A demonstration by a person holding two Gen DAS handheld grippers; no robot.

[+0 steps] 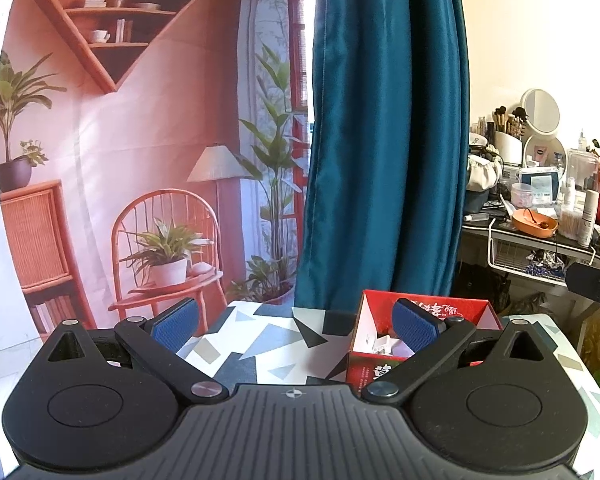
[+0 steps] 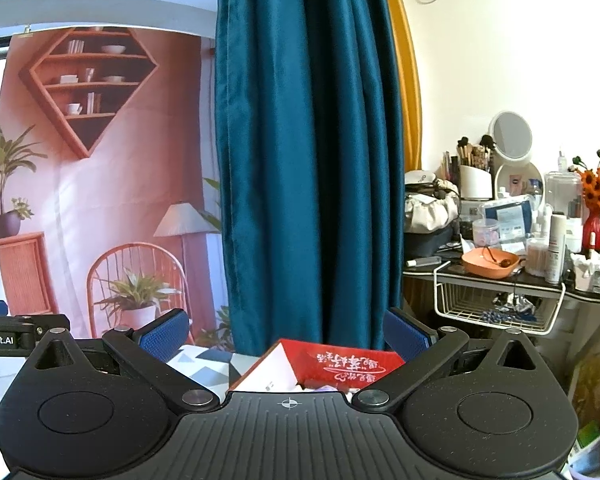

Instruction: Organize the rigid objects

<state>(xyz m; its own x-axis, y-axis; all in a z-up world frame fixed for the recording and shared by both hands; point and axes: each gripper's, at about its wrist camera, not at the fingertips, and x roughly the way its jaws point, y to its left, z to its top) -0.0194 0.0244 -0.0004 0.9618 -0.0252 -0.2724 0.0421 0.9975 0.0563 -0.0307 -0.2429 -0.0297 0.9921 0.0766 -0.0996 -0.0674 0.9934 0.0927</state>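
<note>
Left wrist view: left gripper [image 1: 296, 322] wide, empty; red box [image 1: 420, 340] at 3 o'clock on patterned tabletop [image 1: 260, 344]. Right gripper [image 2: 286, 334] wide above box. Teal curtain [image 1: 380, 140] at 12.

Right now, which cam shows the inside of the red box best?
Left wrist: the red box sits open past the fingers, its white interior and small white contents visible. Right wrist catches only its far wall and printed flap, its interior mostly hidden behind the gripper body.
</note>
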